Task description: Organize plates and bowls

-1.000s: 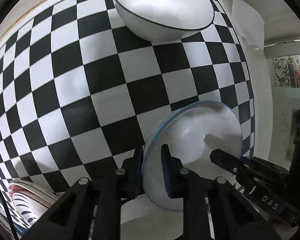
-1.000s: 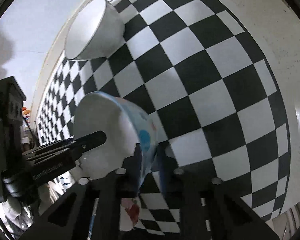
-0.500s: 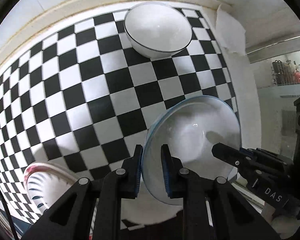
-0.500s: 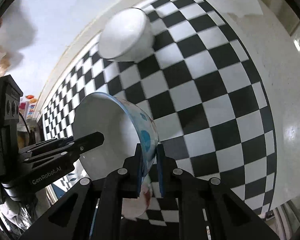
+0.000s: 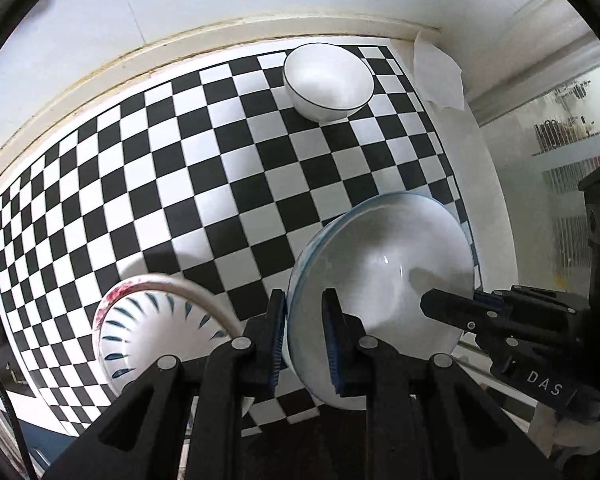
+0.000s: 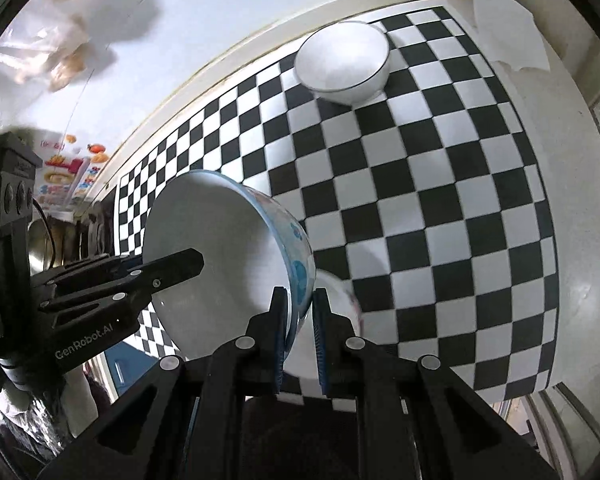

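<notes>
Both grippers hold one blue-patterned bowl [image 5: 384, 280] by opposite sides of its rim, lifted above the checkered table. My left gripper [image 5: 303, 312] is shut on its left rim. My right gripper [image 6: 299, 308] is shut on the bowl [image 6: 220, 256] at its right rim. A white bowl with a thin black rim [image 5: 327, 80] stands at the table's far end; it also shows in the right wrist view [image 6: 342, 62]. A bowl with blue strokes and a red rim [image 5: 156, 332] sits below, near the front edge.
The black-and-white checkered cloth [image 5: 180, 184] covers the table up to a cream wall ledge. A white paper sheet [image 5: 438, 76] lies at the far right corner. The bare white table edge [image 6: 572, 240] runs along the right.
Both grippers have risen and pulled back with the bowl still held. The black-rimmed bowl now looks farther away and the red-rimmed bowl has come into fuller view below.
</notes>
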`<state>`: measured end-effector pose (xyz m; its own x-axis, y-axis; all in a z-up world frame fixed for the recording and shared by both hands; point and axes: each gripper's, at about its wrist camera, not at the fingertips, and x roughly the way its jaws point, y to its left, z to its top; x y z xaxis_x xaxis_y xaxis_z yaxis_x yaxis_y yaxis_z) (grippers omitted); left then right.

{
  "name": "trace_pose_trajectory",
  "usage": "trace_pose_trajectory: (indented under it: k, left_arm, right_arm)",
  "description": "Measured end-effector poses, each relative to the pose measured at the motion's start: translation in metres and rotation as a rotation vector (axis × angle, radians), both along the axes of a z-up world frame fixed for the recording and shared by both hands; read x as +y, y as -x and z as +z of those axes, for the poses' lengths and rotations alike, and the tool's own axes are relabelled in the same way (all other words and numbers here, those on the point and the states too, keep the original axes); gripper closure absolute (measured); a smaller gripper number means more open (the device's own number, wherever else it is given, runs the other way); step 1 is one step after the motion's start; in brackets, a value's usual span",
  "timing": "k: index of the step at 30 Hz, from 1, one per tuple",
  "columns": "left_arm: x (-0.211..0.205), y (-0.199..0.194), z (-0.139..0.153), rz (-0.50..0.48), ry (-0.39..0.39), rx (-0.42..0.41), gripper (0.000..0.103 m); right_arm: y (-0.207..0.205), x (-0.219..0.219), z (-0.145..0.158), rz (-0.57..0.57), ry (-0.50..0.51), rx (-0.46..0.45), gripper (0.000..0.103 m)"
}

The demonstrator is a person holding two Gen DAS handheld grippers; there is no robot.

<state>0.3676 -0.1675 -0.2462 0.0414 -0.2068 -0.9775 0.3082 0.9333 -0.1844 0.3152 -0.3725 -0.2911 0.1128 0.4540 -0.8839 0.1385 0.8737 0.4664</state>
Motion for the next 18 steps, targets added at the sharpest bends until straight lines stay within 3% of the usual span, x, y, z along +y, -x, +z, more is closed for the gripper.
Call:
trace_pose_trajectory:
  k: [7, 18]
  left_arm:
    - [0.01, 0.017, -0.01, -0.008, 0.005, 0.035, 0.087]
    - [0.0, 0.027, -0.067, -0.043, -0.048, 0.138, 0.087]
  right_arm:
    - [0.019, 0.015, -0.007, 0.006, -0.01, 0.029, 0.089]
    - [0.029, 0.013, -0.05, -0.013, 0.016, 0.114, 0.09]
